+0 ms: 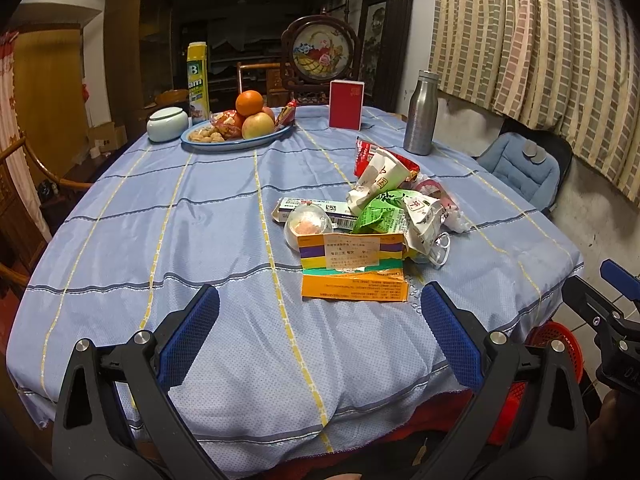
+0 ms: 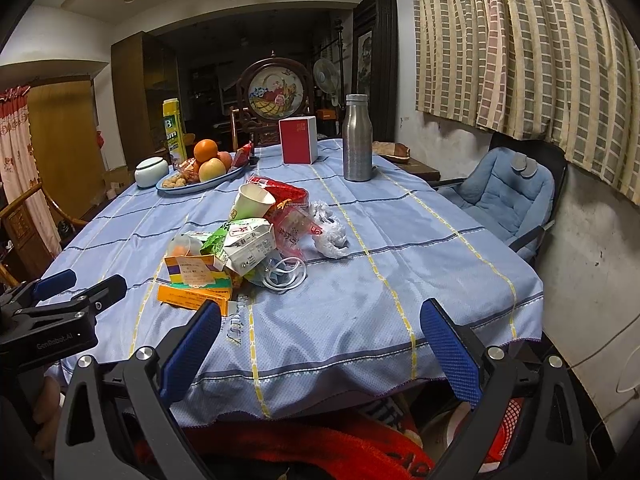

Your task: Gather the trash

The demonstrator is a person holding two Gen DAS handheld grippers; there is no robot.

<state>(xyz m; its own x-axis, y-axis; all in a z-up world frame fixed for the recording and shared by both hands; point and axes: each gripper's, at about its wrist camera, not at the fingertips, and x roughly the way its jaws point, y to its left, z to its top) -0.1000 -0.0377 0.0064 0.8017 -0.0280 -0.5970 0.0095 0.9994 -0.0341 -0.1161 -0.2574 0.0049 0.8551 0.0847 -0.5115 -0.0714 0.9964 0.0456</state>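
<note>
Table (image 1: 160, 240) w/ the blue striped cloth is my landmark; the trash pile (image 1: 372, 220) sits on it toward my near-right, well short of the fruit plate (image 1: 240, 138) at the far-left side. A red mesh basket (image 1: 560, 344) shows below the table's near-right edge (prob the bin, can't be sure). Both tools are spread wide, nothing between the fingers: left gripper (image 1: 320, 320) hangs over the table's near edge, right gripper (image 2: 320, 336) likewise, just right of it.

Risks, as I judge them: pile is loose & stacked, so pulling a bottom carton could spill the paper cup (image 2: 254, 200) or wrappers off the table; the cloth is slick & wrinkled, fingers could snag it & drag everything, steel bottle (image 2: 357, 140) incl; thin plastic may slip the pads.

Counts: 1 table; 1 pile; 1 plate; 1 bottle; 1 red box (image 1: 346, 105); 1 white jar (image 1: 167, 124); 2 grippers; flat cartons in the pile, 2 clear at front, more unsure; 1 cup; 1 mask (image 2: 286, 274).
</note>
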